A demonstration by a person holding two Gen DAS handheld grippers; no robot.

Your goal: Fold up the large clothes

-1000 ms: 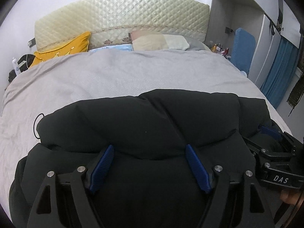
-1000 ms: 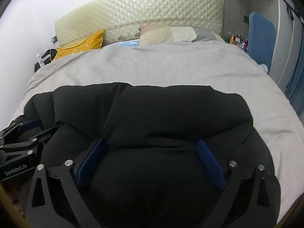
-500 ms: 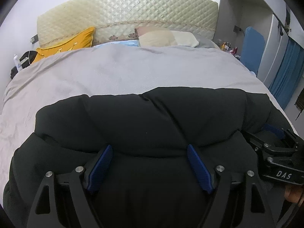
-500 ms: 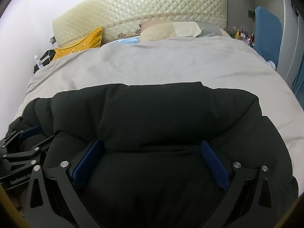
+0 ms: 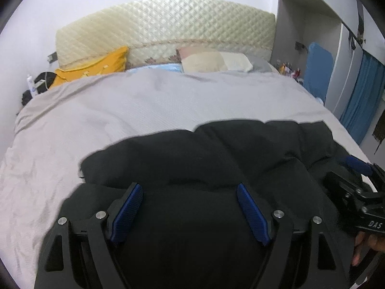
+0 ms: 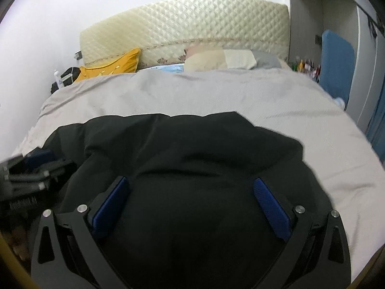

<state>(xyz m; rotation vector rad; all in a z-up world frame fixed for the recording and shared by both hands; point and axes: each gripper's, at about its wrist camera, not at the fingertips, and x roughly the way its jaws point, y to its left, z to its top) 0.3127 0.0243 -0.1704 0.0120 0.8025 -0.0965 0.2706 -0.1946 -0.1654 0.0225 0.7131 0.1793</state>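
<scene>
A black padded jacket [image 5: 204, 159] lies bunched on the near part of the grey bed; it also fills the lower right wrist view [image 6: 192, 163]. My left gripper [image 5: 190, 192] is wide open, its blue pads over the jacket's near fold. My right gripper [image 6: 190, 187] is also wide open over the jacket. The right gripper shows at the right edge of the left wrist view [image 5: 356, 180]. The left gripper shows blurred at the left edge of the right wrist view [image 6: 28, 173]. Whether the pads touch the fabric is unclear.
The grey bedcover [image 5: 144, 106] stretches to a cream quilted headboard [image 5: 166, 29]. A yellow pillow [image 5: 93, 67] and a beige pillow [image 5: 214, 62] lie at the head. A blue chair [image 5: 317, 69], wardrobe and blue curtain [image 5: 361, 101] stand to the right.
Both grippers have pulled back and risen; the jacket looks smaller and more bed shows. The jacket's left side has drawn in towards the middle.
</scene>
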